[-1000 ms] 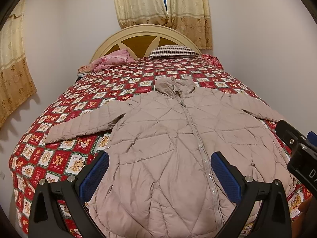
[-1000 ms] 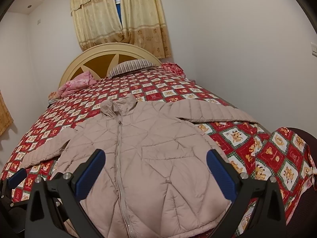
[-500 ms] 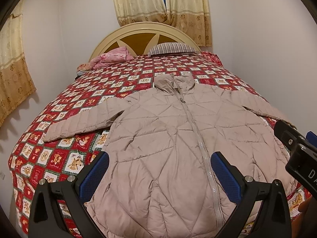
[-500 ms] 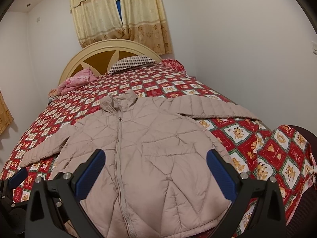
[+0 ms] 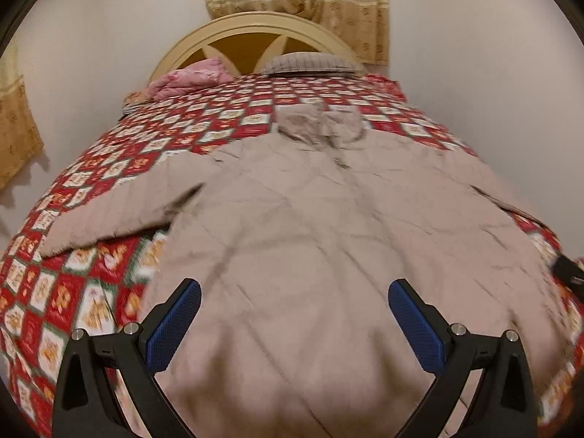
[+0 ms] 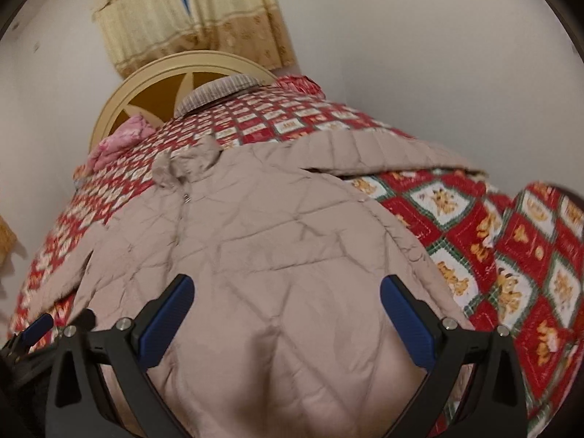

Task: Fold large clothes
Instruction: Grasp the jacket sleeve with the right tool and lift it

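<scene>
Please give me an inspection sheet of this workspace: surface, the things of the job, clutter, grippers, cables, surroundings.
Surface: bed with red patchwork quilt, printed squares.
Job's things: beige quilted puffer jacket lies flat, front up, zipped, both sleeves spread out, collar toward the headboard; not yet folded.
Clutter: crumpled pink blanket and striped grey pillow at the head of the bed, apart from the jacket.
Grippers: left gripper and right gripper both open, over the jacket's lower part, holding nothing.
Cables: nothing seen.
Surroundings: cream arched headboard, yellow patterned curtains, plain white walls.
</scene>
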The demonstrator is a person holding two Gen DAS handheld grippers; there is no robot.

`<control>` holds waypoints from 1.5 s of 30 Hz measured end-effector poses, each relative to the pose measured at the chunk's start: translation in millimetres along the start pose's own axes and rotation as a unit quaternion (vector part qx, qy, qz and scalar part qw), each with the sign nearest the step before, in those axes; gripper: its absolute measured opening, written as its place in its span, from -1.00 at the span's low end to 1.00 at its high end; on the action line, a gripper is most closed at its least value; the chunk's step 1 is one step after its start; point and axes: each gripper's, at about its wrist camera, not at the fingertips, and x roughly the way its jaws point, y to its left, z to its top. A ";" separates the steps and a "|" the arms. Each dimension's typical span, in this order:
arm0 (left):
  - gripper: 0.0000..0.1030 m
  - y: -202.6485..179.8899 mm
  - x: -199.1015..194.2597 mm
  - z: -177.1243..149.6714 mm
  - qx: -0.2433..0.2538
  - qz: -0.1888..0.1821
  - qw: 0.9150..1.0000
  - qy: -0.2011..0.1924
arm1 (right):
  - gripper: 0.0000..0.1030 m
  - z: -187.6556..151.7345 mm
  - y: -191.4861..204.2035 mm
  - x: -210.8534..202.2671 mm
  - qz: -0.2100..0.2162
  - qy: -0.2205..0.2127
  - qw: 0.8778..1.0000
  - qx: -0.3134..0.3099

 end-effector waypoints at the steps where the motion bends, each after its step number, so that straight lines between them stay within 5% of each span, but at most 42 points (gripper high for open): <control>1: 0.98 5.8 9.7 9.4 -0.002 0.009 1.000 0.000 | 0.95 8.0 -13.4 6.9 0.004 0.010 1.000 0.018; 5: 0.98 26.2 46.3 41.6 -0.008 0.044 0.999 -0.011 | 0.53 44.6 -70.5 25.1 -0.011 0.028 0.995 0.095; 10: 0.98 51.6 101.3 50.3 -0.028 0.095 0.995 -0.023 | 0.52 95.8 -171.5 50.0 -0.044 0.003 0.975 0.217; 15: 0.98 71.4 151.2 32.0 -0.084 0.048 0.993 0.067 | 0.42 120.5 -265.1 88.5 -0.052 0.014 0.938 0.344; 19: 0.98 70.7 152.2 29.8 -0.083 0.048 0.993 0.066 | 0.40 125.2 -299.8 118.0 -0.115 0.026 0.921 0.372; 23: 0.98 68.4 155.2 29.0 -0.076 0.052 0.993 0.072 | 0.40 120.5 -325.7 146.8 -0.094 0.025 0.892 0.442; 26: 0.98 67.0 158.1 29.7 -0.074 0.053 0.993 0.073 | 0.40 124.2 -340.5 153.5 -0.101 -0.003 0.882 0.461; 28: 0.98 66.3 159.8 30.1 -0.073 0.054 0.993 0.073 | 0.34 128.9 -343.4 158.6 -0.104 -0.012 0.883 0.458; 32: 0.98 65.8 161.2 30.3 -0.071 0.055 0.993 0.074 | -0.74 134.6 -347.0 173.2 -0.128 0.008 0.903 0.410; 35: 0.98 65.5 161.5 30.4 -0.071 0.055 0.993 0.074 | -0.80 136.0 -344.9 167.8 -0.107 0.000 0.905 0.411; 40: 0.98 65.3 161.7 30.8 -0.072 0.054 0.993 0.074 | -0.82 169.9 -316.1 135.4 -0.105 -0.057 0.939 0.324; 45: 0.98 65.6 161.2 30.6 -0.075 0.050 0.993 0.073 | -0.82 218.9 -246.5 95.8 -0.052 -0.092 0.969 0.225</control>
